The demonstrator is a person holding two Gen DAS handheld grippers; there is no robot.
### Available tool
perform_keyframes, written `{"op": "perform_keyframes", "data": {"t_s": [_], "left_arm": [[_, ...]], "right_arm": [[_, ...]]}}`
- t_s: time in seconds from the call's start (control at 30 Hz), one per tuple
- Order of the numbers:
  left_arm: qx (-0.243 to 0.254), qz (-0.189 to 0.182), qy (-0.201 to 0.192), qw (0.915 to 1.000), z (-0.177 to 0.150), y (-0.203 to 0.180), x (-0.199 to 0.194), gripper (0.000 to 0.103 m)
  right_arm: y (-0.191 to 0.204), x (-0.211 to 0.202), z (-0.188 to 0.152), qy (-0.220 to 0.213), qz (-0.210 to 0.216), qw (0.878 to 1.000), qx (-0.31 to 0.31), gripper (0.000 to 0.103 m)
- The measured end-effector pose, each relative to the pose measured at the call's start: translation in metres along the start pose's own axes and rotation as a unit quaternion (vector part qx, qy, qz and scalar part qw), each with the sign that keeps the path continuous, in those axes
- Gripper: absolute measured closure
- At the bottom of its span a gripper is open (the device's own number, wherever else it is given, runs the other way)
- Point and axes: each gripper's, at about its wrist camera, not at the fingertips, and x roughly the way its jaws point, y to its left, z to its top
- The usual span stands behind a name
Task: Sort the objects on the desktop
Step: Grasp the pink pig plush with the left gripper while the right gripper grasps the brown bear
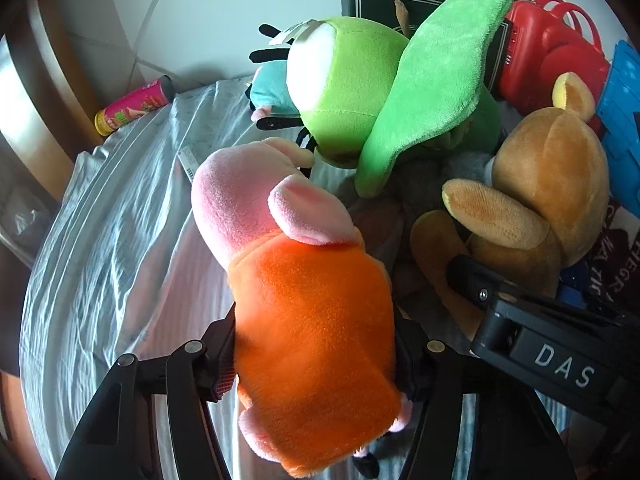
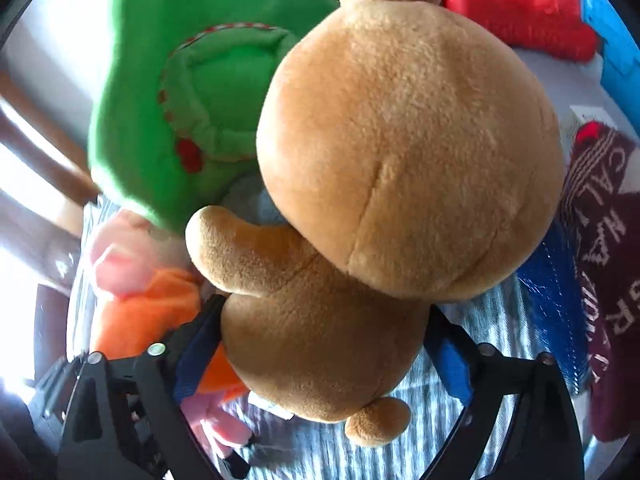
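My left gripper [image 1: 316, 348] is shut on a pink pig plush in an orange dress [image 1: 304, 320], held over the striped cloth. My right gripper [image 2: 324, 344] is shut on the body of a brown teddy bear [image 2: 400, 152], whose big head fills the right wrist view. The bear [image 1: 548, 184] appears at the right of the left wrist view, with the right gripper's black finger [image 1: 480, 284] beside it. A green plush with a wide hat [image 1: 400, 88] lies just beyond both toys; it also shows as the green plush [image 2: 180, 92] left of the bear. The pig [image 2: 148, 296] sits at lower left.
A striped grey cloth [image 1: 112, 232] covers the surface. A pink snack can [image 1: 132, 106] lies at its far left edge. Behind the toys are a dark book [image 1: 384, 0], a red plastic case [image 1: 548, 52], a blue item [image 1: 620, 120] and a maroon lettered garment [image 2: 608, 240].
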Motion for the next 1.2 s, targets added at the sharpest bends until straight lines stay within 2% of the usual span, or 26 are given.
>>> {"op": "perform_keyframes", "data": {"t_s": [0.17,0.47,0.67,0.87,1.0,1.2], "left_arm": [[0.003,-0.001,-0.014,0.9999,-0.012,0.0,-0.023,0.045],[-0.01,0.015,-0.062,0.9979,-0.037,0.005,-0.088,0.046],[-0.019,0.026,-0.094,0.995,-0.053,0.009,-0.131,0.046],[-0.048,0.058,-0.117,0.9903,-0.069,0.001,-0.165,0.046],[-0.077,0.081,-0.102,0.9885,-0.089,-0.01,-0.17,0.046],[-0.104,0.099,-0.046,0.9886,-0.136,-0.037,-0.153,0.046]], "right_arm": [[0.009,-0.023,-0.017,-0.005,0.012,1.0,-0.016,0.017],[0.024,-0.089,-0.049,-0.045,0.015,0.998,-0.034,0.023],[0.016,-0.12,-0.052,-0.062,0.009,0.996,-0.058,0.026],[0.006,-0.142,-0.05,-0.069,0.016,0.991,-0.11,0.031],[-0.005,-0.136,-0.061,-0.029,0.032,0.987,-0.153,0.031],[-0.023,-0.143,-0.107,0.017,0.052,0.976,-0.212,0.03]]}}
